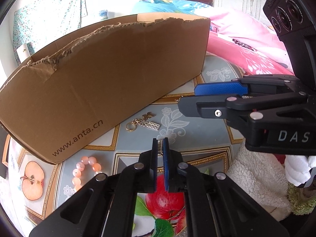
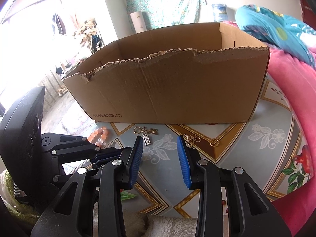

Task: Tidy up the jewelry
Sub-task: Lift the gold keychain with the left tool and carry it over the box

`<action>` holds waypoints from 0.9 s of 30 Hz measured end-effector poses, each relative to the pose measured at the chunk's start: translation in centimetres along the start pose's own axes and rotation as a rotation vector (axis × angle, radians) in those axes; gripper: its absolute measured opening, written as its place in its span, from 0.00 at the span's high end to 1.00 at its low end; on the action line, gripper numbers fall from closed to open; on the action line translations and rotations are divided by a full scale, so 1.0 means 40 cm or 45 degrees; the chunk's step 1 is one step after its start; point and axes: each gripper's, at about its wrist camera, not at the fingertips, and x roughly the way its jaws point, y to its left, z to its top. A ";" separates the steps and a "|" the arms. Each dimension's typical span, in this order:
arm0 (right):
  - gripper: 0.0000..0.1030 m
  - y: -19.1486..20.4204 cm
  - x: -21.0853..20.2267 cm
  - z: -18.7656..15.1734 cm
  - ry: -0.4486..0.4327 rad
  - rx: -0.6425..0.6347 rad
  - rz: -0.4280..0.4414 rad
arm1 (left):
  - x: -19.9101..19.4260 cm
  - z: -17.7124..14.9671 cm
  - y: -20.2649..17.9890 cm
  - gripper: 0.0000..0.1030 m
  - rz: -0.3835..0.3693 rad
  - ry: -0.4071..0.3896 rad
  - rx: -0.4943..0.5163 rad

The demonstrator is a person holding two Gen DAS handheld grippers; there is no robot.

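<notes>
left gripper (image 1: 160, 141) is hovering with jaws pressed nearly together on nothing; right gripper (image 2: 160, 144) is holding its jaws spread and empty over the tabletop (image 2: 256, 144). jewelry is all lying outside the cardboard box (image 2: 177, 90): gold keyring charm (image 1: 142, 124) and peach bead bracelet (image 1: 85, 169) near its front wall, second gold charm (image 2: 192, 138) just past the right jaw. risk: thin chains are sitting flat, so a closed or shallow pinch is likely skidding over them, and the box's torn front edge could be snagging a dangling chain.
</notes>
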 end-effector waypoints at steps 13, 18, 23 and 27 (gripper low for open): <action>0.74 0.052 0.068 0.029 0.053 -0.127 0.062 | -0.061 0.000 0.067 0.96 0.078 -0.051 -0.106; 0.81 0.067 0.112 0.040 0.102 -0.194 0.055 | -0.069 0.003 0.083 0.96 0.086 -0.059 -0.129; 0.89 0.079 0.152 0.045 0.160 -0.258 0.016 | -0.066 0.004 0.088 0.96 0.084 -0.065 -0.134; 0.96 0.097 0.154 0.042 0.150 -0.337 -0.045 | -0.063 0.001 0.088 0.96 0.084 -0.064 -0.137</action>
